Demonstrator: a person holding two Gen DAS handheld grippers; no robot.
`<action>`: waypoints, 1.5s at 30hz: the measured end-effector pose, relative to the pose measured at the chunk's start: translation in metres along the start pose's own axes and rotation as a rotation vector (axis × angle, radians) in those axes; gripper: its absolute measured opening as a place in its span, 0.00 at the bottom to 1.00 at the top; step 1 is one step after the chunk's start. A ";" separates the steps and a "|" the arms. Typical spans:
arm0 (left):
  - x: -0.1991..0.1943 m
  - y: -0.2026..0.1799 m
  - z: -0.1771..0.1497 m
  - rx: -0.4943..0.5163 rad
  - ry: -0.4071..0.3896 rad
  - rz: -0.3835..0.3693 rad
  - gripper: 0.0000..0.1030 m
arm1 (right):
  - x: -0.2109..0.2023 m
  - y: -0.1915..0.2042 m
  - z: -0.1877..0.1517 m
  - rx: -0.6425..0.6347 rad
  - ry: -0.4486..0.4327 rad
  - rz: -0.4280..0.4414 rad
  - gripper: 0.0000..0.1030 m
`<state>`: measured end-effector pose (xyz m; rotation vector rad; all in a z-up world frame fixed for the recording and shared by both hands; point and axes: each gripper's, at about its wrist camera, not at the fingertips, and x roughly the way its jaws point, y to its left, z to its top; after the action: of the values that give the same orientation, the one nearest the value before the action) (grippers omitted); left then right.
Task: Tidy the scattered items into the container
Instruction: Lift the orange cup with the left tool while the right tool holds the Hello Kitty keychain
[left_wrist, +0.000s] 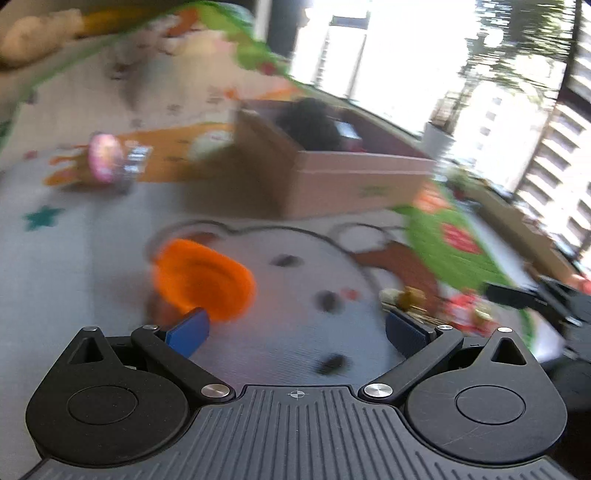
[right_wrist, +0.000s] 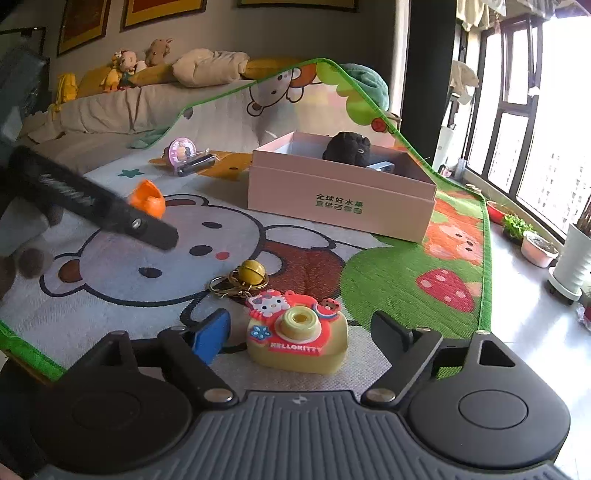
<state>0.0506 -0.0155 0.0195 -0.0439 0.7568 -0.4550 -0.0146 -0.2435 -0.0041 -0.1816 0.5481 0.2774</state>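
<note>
Right tool (right_wrist: 301, 332) – jaws spread, Hello Kitty toy camera (right_wrist: 297, 338) between, unpressed. Left tool (left_wrist: 295, 328) – agape, empty, near orange cup (left_wrist: 205, 278); play mat (right_wrist: 388, 280).

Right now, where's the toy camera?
In the right wrist view the toy camera sits on the play mat, between the open jaws of the right gripper, with a bell keychain just beyond it.

toy camera (right_wrist: 297, 339) upright on mat, box (right_wrist: 340, 195) beyond

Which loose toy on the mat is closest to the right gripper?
The yellow Hello Kitty camera, lying between the open right gripper fingers. The orange cup and pink toy lie farther back.
</note>
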 end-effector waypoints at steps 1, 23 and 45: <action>-0.002 -0.004 -0.002 0.019 0.000 -0.021 1.00 | 0.000 0.000 0.000 0.002 -0.001 -0.002 0.84; 0.008 0.022 0.007 0.053 -0.007 0.415 1.00 | 0.000 -0.001 -0.003 0.018 -0.013 -0.017 0.89; 0.003 0.037 0.017 -0.019 -0.020 0.320 1.00 | 0.002 -0.001 -0.003 0.020 -0.012 -0.035 0.96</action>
<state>0.0777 0.0146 0.0225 0.0544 0.7324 -0.1430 -0.0138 -0.2445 -0.0078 -0.1696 0.5350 0.2389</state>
